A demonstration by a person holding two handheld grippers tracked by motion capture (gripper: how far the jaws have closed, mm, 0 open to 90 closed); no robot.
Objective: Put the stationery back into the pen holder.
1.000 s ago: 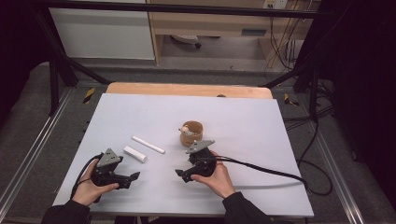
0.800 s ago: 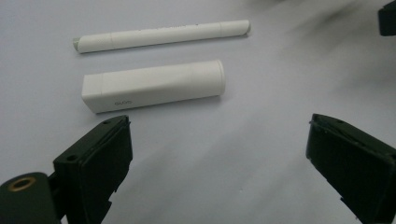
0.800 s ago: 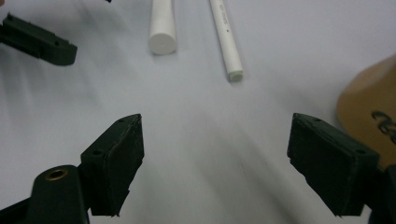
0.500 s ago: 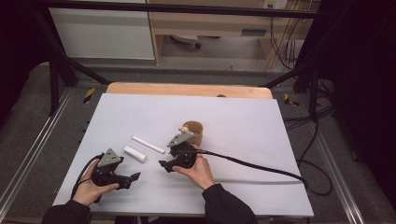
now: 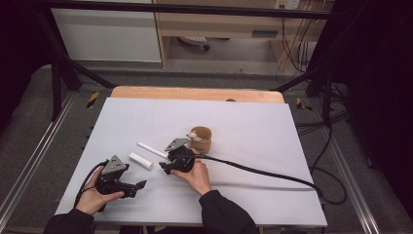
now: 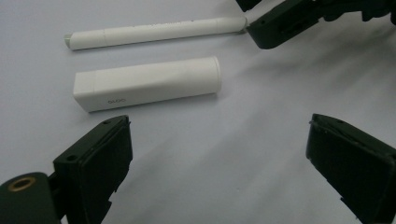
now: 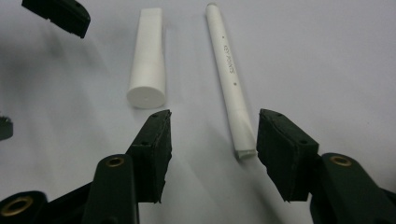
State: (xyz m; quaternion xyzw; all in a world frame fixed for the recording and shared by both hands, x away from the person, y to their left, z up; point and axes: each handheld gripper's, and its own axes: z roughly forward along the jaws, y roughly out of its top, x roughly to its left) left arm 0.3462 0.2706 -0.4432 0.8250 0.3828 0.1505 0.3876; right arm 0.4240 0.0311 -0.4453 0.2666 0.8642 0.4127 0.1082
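Observation:
A slim white pen (image 5: 152, 149) and a shorter, thicker white tube (image 5: 140, 160) lie side by side on the white table (image 5: 253, 126), left of centre. My right gripper (image 5: 163, 168) is open and low over the near end of the pen. In the right gripper view the pen (image 7: 231, 79) ends between the jaws of that gripper (image 7: 212, 144), close to the right one, with the tube (image 7: 148, 58) just ahead of the left jaw. My left gripper (image 5: 138, 188) is open near the front left. In its view the gripper (image 6: 219, 154) faces the tube (image 6: 147, 84) and the pen (image 6: 154, 32) behind it.
A brown round cup (image 5: 200, 139) with something small and pale at its rim stands just right of the right gripper. That gripper's black cable (image 5: 263, 173) trails right across the table. A jaw of the right gripper (image 6: 289, 23) shows beyond the pen.
My right gripper has moved left from beside the cup down to the near end of the pen. The left gripper has hardly moved.

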